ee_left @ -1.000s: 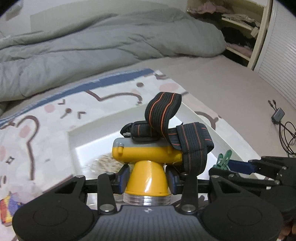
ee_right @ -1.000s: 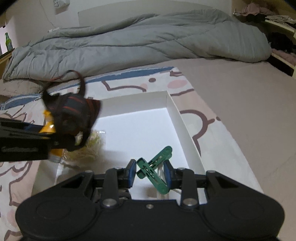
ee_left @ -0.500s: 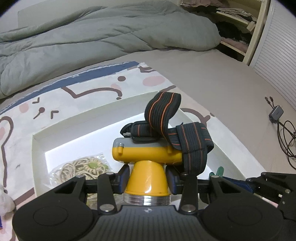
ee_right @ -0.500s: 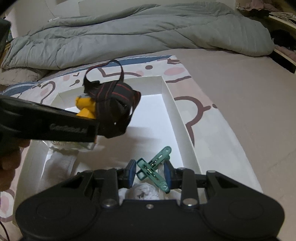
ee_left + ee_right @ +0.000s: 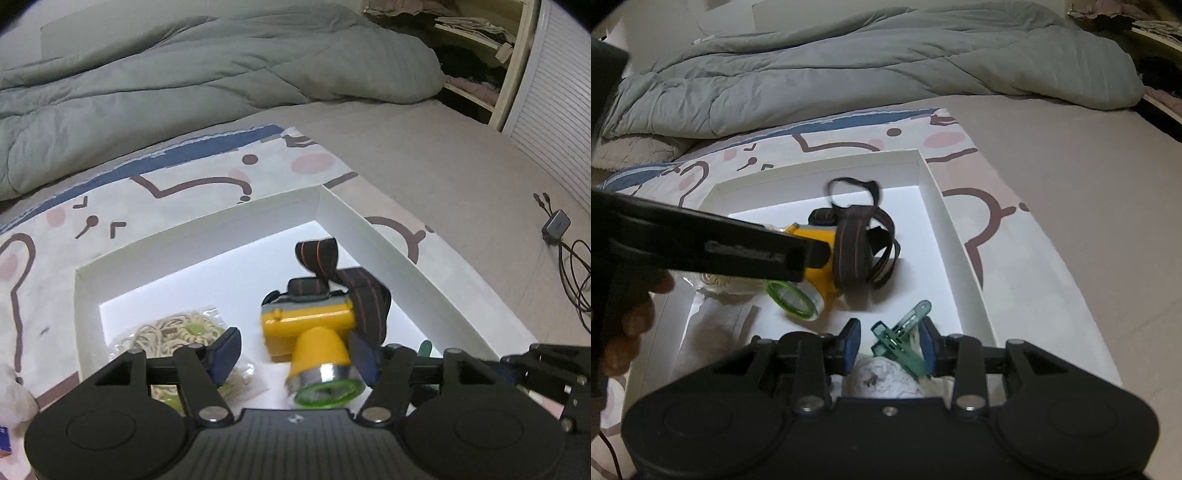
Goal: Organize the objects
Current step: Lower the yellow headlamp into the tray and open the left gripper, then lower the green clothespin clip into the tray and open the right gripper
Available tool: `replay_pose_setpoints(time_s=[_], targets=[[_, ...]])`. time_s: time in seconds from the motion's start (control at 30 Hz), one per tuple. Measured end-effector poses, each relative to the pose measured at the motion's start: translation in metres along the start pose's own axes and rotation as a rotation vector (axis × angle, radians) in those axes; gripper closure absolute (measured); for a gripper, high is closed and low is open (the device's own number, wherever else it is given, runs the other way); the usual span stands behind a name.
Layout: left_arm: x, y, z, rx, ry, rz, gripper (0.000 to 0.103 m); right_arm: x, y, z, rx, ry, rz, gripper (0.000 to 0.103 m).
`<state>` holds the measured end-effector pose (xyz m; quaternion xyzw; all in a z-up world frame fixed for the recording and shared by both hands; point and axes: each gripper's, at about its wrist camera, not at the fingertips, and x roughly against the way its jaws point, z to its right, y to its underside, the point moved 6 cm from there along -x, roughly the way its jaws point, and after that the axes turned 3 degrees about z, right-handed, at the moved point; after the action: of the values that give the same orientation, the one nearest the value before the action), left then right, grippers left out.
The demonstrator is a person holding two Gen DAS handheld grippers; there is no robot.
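A white box (image 5: 354, 218) is lying on a patterned blanket (image 5: 177, 177) on the bed, and both handheld tools are working over it. At the box's left edge, a clear packet of noodles (image 5: 173, 330) is sitting on the floor of the box. Just to its right, the left gripper (image 5: 293, 350) is hanging with its jaws apart, having just been opening; the yellow headlamp (image 5: 314, 336) is lying between them, blurred, tilting with its green-rimmed lens toward the camera and its striped strap (image 5: 354, 284) bunched behind. No pad is seen pressing on the headlamp. Further right, near the box's near right corner, the right gripper (image 5: 888, 341) is holding its jaws slightly apart, having just been opening a little, with the green clothespin (image 5: 903, 332) between them. The clothespin is leaning against the right pad and standing clear of the left one, so it looks released rather than clamped. A crumpled white cloth (image 5: 882, 376) is lying beneath it.

The risk from here, judged from the scene: the headlamp may be rolling on its round lens onto the noodles, and its loose strap could be catching a jaw as the left gripper pulls away. The two tools are working close together and could be knocking each other.
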<state>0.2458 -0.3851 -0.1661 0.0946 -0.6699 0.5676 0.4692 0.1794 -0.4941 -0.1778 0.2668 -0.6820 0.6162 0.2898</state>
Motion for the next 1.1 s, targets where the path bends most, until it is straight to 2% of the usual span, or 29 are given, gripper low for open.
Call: replay_pose_setpoints(time_s=[0.23,0.47,0.73,1.1], targets=[[0.014,0.005,-0.013,0.045,-0.004,-0.031,0.038,0.004,-0.004,0.005,-0.049,0.001,0.010,0.057],[0.034,0.001,-0.021,0.076,0.007,-0.031,0.038,0.015,-0.011,0.003,-0.083,0.001,0.026,0.054],[0.064,0.007,-0.026,0.058,-0.008,-0.046,0.038,0.031,-0.013,-0.003,-0.156,0.008,0.012,0.052],[0.108,0.019,-0.039,0.005,-0.065,-0.029,0.035,0.071,-0.020,-0.010,-0.108,0.076,0.045,0.049]])
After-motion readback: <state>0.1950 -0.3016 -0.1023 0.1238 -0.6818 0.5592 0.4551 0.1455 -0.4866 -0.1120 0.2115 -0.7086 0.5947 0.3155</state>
